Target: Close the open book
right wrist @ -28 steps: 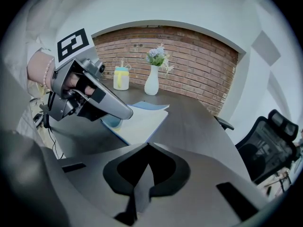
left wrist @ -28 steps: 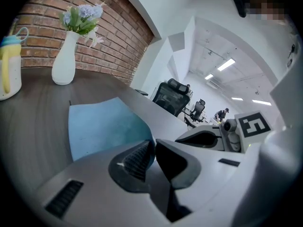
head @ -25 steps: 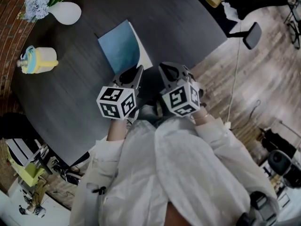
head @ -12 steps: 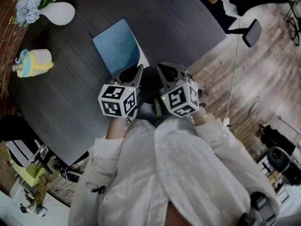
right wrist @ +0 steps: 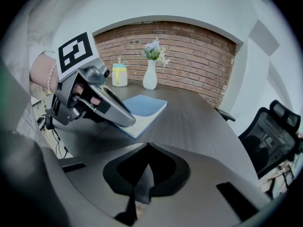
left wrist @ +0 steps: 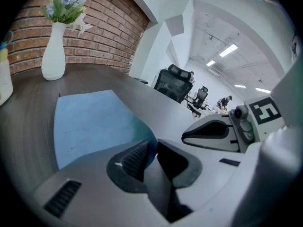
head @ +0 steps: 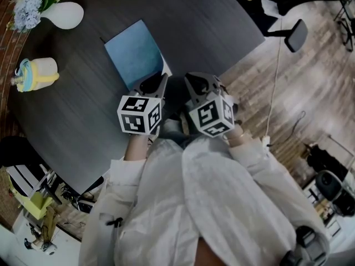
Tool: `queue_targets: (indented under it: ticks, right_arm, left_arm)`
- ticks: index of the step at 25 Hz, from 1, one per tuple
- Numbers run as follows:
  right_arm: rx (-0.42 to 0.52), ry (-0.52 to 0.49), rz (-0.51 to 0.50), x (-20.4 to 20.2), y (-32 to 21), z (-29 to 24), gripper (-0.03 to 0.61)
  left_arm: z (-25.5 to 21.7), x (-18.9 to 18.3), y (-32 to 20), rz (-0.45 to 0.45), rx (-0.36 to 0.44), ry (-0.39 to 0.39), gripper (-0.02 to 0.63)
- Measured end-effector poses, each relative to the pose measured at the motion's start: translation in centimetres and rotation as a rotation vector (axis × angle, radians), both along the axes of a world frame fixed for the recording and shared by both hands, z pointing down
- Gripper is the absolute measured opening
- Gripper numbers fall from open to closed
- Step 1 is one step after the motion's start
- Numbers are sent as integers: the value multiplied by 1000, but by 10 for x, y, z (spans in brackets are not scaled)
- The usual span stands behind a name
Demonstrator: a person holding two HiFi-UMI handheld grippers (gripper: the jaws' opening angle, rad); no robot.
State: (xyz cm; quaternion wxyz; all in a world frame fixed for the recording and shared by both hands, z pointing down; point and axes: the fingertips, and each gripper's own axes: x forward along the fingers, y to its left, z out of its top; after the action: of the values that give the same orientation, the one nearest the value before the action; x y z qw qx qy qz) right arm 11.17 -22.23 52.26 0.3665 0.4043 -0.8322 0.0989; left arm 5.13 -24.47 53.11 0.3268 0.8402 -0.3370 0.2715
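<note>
Head view: flowers (head: 30,4) in white vase (head: 62,14), upper left; blue book (head: 133,57) lies closed on dark table (head: 83,110). Left gripper (left wrist: 152,148) jaws have just been opening a crack, nothing clamped; right gripper (right wrist: 147,162) pressed together, empty. Ceiling lights (left wrist: 228,50) show only in left gripper view.

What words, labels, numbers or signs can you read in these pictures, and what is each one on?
No words, brands or numbers can be read anywhere.
Left cube: black-and-white square marker patterns only, no letters.
Right cube: the same kind of marker patterns.
Book: plain blue cover, no title showing.
Cup: no print can be made out.
</note>
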Motion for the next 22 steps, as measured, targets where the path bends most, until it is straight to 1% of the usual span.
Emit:
queue_targets:
  ticks: [6,13,17,22]
  right_arm:
    - [-9,0,1,1,6,4,5]
    - [-7,-4,4,1,6,4,6]
    - [-12,-7,7,3,9,5,6]
    - [-20,-12,7,5,15,9,6]
  left_arm:
    - [3,3,1,11,12,-48,61]
    - [5,4,0,12,40,-94,66]
    - [6,6,2,29,61,-132,75]
    - [5,8,3,31,70,-143,88]
